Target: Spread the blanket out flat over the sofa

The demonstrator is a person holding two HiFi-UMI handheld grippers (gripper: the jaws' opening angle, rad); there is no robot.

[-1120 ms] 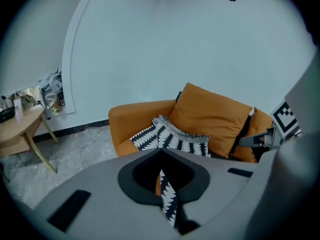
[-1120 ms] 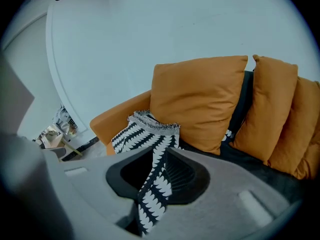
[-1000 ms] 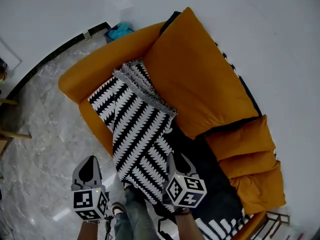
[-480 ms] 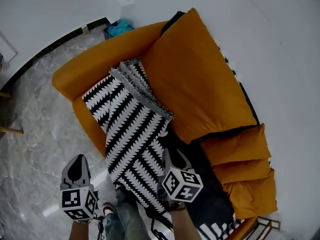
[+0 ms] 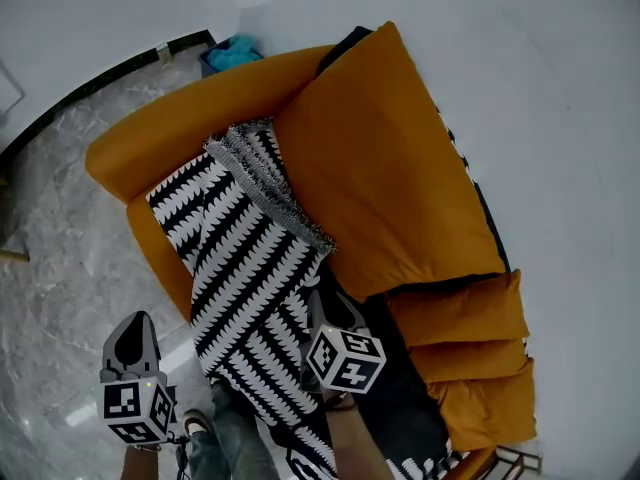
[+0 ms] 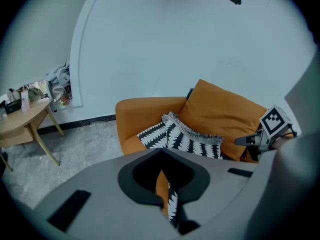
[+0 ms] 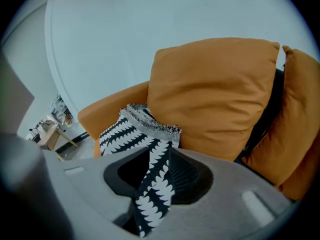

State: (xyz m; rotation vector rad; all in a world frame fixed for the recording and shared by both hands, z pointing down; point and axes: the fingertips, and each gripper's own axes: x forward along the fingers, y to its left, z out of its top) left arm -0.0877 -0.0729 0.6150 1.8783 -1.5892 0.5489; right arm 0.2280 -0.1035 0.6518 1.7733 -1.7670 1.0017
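Your right gripper, at 6 o'clock, is clamped on the blanket, a folded strip across the sofa seat; your left gripper, at 7 o'clock, is closed on nothing. Pull 1-handed and the strip may slide floorward unopened.

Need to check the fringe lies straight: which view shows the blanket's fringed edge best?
Head view: the whole fringe shows from above, running beside the big cushion. The right gripper view shows it closer but foreshortened; the left gripper view shows it small and far.
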